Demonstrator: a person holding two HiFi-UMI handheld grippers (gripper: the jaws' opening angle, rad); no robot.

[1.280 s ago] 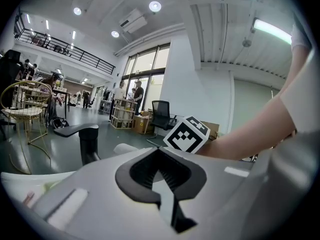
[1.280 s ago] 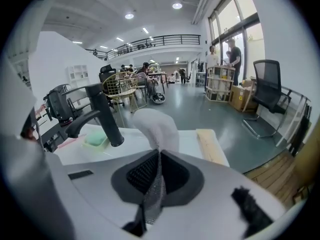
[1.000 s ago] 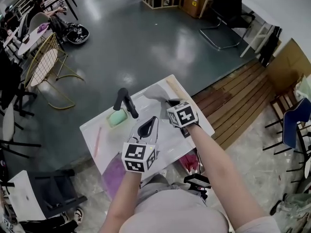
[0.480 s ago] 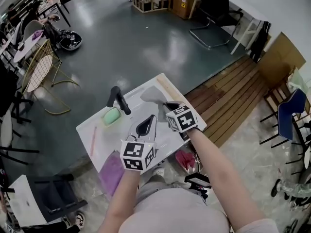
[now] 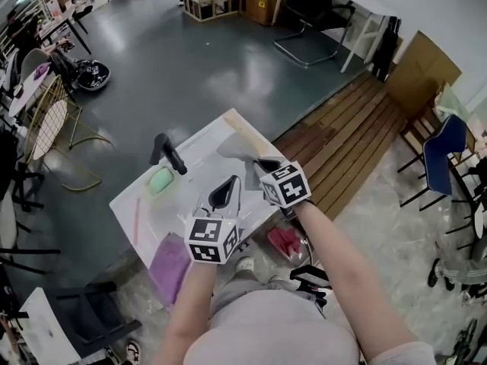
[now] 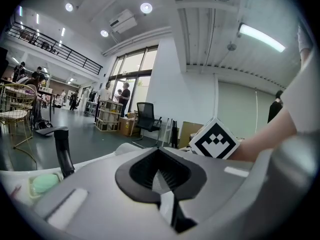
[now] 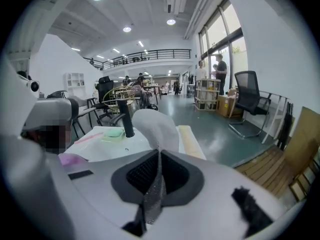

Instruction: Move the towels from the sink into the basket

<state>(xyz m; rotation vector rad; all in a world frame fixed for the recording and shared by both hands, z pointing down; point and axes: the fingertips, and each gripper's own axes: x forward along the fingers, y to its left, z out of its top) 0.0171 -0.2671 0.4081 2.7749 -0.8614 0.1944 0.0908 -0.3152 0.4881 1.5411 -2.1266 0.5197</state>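
While the head view looks steeply down, I see both grippers over the white rectangular sink (image 5: 199,160), which is set in a white desk (image 5: 161,233). My right gripper (image 5: 262,164) has its fingers closed on the soft grey cloth towel (image 5: 240,149). The towel is held over the sink's far right part, near a cream strip (image 5: 251,134) along the desk's edge. I cannot tell whether its lower end touches the basin. My left gripper (image 5: 227,188) is just beside, nearer me.

Right gripper view: only here does the grip itself show. A woven fold of the towel (image 7: 155,126) is pinched between the fingers of the right gripper (image 7: 158,156), and the rest stands up beyond them.

Left gripper view: the left gripper (image 6: 160,173) has its fingers together. A thin pale sliver lies at the seam, and I cannot identify it. The right gripper's marker cube (image 6: 215,140) shows its black-and-white square pattern.

Surface: a black bent faucet (image 5: 167,152) stands with a mint-green block (image 5: 160,179) beside it. Below the desk's near edge lie a purple object (image 5: 171,268), which I cannot confirm as the basket, and a red object (image 5: 285,242).

Room: there is a glossy dark grey floor (image 5: 190,59), wooden slat decking (image 5: 342,147), a black office chair (image 5: 308,14) and a gold wire chair (image 5: 46,124). The gripper views add a railed mezzanine (image 7: 150,56) and tall windows (image 6: 132,79).
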